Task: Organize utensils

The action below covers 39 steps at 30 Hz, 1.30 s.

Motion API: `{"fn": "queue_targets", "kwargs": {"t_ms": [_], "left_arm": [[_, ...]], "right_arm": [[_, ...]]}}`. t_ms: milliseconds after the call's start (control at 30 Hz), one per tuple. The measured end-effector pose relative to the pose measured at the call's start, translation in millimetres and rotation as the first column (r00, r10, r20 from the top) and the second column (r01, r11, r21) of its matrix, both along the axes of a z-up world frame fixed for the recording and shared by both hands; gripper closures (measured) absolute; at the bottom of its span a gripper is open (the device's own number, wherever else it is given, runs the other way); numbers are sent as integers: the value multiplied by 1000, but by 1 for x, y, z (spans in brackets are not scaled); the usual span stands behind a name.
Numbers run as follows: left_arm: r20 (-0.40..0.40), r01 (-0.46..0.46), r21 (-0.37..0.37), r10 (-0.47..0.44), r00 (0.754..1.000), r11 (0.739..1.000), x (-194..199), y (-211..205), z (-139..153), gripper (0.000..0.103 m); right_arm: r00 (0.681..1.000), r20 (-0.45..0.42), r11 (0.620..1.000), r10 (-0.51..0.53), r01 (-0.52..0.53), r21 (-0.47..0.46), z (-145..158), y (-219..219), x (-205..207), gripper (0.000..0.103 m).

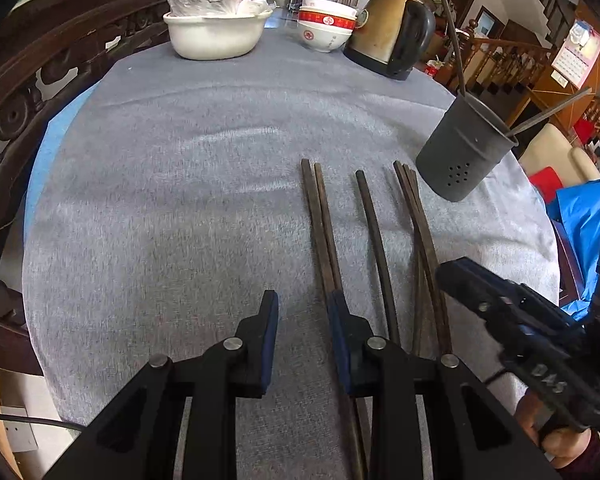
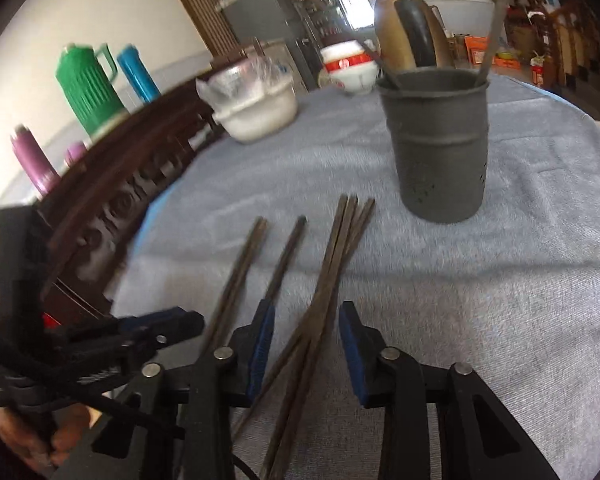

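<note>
On the grey cloth point(image 1: 160, 200) covering the table, the far left holds a white basin point(image 1: 216, 36) with a clear plastic bag in it. To its right stand stacked red-and-white bowls point(image 1: 326, 28), then a brass-coloured kettle point(image 1: 392, 28) with a black handle. Along the table's left edge runs a carved dark wooden rail point(image 1: 40, 80); in the right wrist view a green flask point(image 2: 86, 88), a blue flask point(image 2: 138, 74) and a purple bottle point(image 2: 34, 160) stand behind it.

The left gripper point(image 1: 303, 304) hangs over bare cloth with its jaws apart and nothing between them. Its right finger lies over the near end of a pair of chopsticks point(image 1: 320, 216). Whether it touches them cannot be told.

Right of that pair lies a single chopstick point(image 1: 374, 232), then a bundle of chopsticks point(image 1: 418, 216) crossing one another near their lower ends. All point away from the cameras toward the holder.

The right gripper point(image 2: 306, 320) is lowered over the bundle, its jaws apart on either side of the sticks, the blue pads point(image 2: 260, 344) not pressing on them. The single chopstick passes behind its left finger.

The dark metal holder point(image 1: 466, 148) stands upright on the cloth, just beyond the bundle's far tips and near the table's right edge. Holes dot its lower wall. Two sticks point(image 1: 452, 40) already lean inside it, one each way.

At the far right of the left wrist view, a hand point(image 1: 560, 444) grips the right gripper's handle.
</note>
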<state>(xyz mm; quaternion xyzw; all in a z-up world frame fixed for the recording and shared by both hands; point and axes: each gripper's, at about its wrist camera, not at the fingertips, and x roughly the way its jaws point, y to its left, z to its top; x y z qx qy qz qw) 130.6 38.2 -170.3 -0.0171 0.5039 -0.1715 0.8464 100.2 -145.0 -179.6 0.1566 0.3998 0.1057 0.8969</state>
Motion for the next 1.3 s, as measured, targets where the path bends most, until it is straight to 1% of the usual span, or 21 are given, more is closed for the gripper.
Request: {"fn": "queue_targets", "kwargs": {"t_ms": [67,167,233,333,433,700,767,867,933,967,1033,1100,1167,1200,1267,1300], "left_arm": [[-5,4,2,-4,1000,1000,-1,-1,-2,75],[-1,14,8,-14,1000,1000,-3,-3,-3,76],[-5,16,5,-16,1000,1000,-3,-2,-2,76],[-4,11,11,-11,1000,1000,-2,-2,-3,76],[-7,6,11,-6,1000,1000,-2,0,-3,76],[-18,5,28,-5,1000,1000,-3,2,-6,76],[-23,4,23,-4,1000,1000,-4,3,-6,76],[-22,5,26,-5,1000,1000,-6,3,-7,76],[-25,5,30,-4,1000,1000,-5,3,-8,76],[-24,4,31,-4,1000,999,-6,3,-8,76],[-24,3,32,-2,1000,999,-5,2,-9,76],[-24,4,34,-3,1000,999,-5,2,-9,76],[-22,4,36,-4,1000,999,-4,2,-9,76],[-20,3,38,-3,1000,999,-5,2,-9,76],[-17,2,42,-2,1000,999,-5,2,-10,76],[-16,2,45,-2,1000,999,-5,1,-10,76]], "right_arm": [[1000,-24,999,-4,3,-37,-5,4,2,74],[998,-55,998,-12,9,-59,-12,3,3,78],[998,-60,999,-27,24,-47,-15,-2,2,78],[997,-63,997,-54,50,-59,-16,-11,1,78],[995,-65,997,-75,74,-20,-18,-24,-1,79],[994,-75,997,-81,80,-13,-16,-33,-10,79],[993,-85,997,-76,78,23,-17,-38,-12,79],[989,-124,985,-85,102,141,-22,-51,-12,81],[985,-142,972,-101,128,195,-25,-59,-13,82],[983,-146,970,-109,137,200,-25,-62,-13,82],[982,-142,973,-126,151,177,-24,-65,-14,82],[982,-138,972,-130,154,179,-23,-65,-14,82],[987,-109,966,-119,140,218,-20,-65,-16,82],[990,-77,964,-114,129,232,-17,-64,-19,82],[993,-42,968,-108,115,223,-14,-61,-19,82],[994,-33,973,-102,106,203,-15,-57,-19,82]]}}
